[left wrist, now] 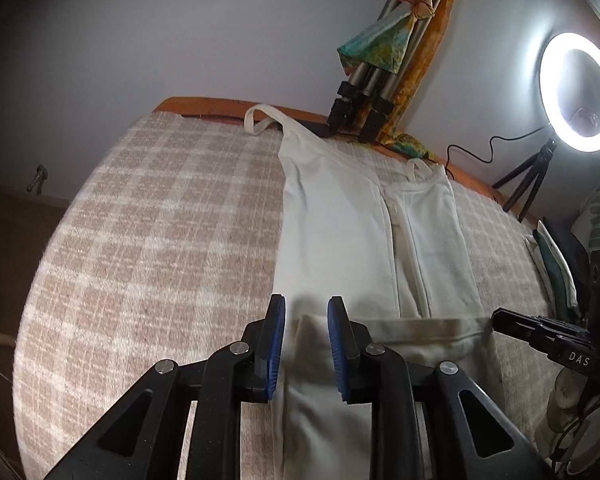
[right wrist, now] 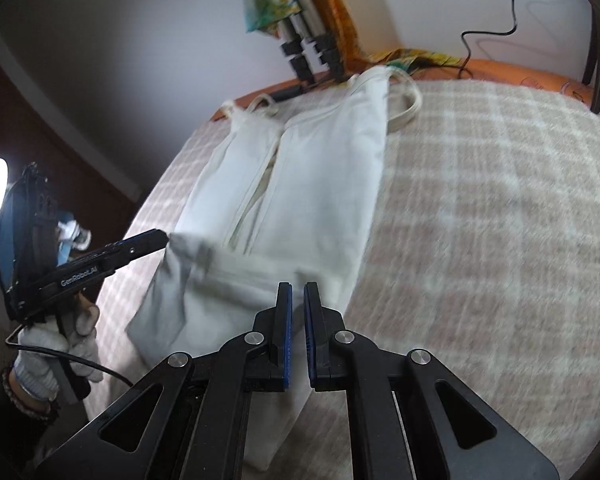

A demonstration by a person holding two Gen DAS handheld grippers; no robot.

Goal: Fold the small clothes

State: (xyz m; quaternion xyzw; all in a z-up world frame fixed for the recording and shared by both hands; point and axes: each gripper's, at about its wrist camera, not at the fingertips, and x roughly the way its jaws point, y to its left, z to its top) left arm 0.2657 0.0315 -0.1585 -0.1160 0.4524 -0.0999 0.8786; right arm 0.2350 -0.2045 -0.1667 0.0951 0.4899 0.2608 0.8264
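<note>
Blue-padded fingers point(left wrist: 278, 340) over white garment point(left wrist: 340, 232)
Left gripper point(left wrist: 306, 344) parted; right gripper point(right wrist: 296, 336) pinches its near hem on checked blanket point(left wrist: 160, 220).

Bed point(left wrist: 140, 240) under checked beige blanket point(right wrist: 480, 220), white tank top point(left wrist: 340, 220) lying flat, tripod feet point(left wrist: 356, 116) at far edge

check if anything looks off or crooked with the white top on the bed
Mostly tidy: the white top lies with both sides folded to the middle, hem lifted. One shoulder strap loops out sideways onto the checked blanket instead of lying tucked in.
</note>
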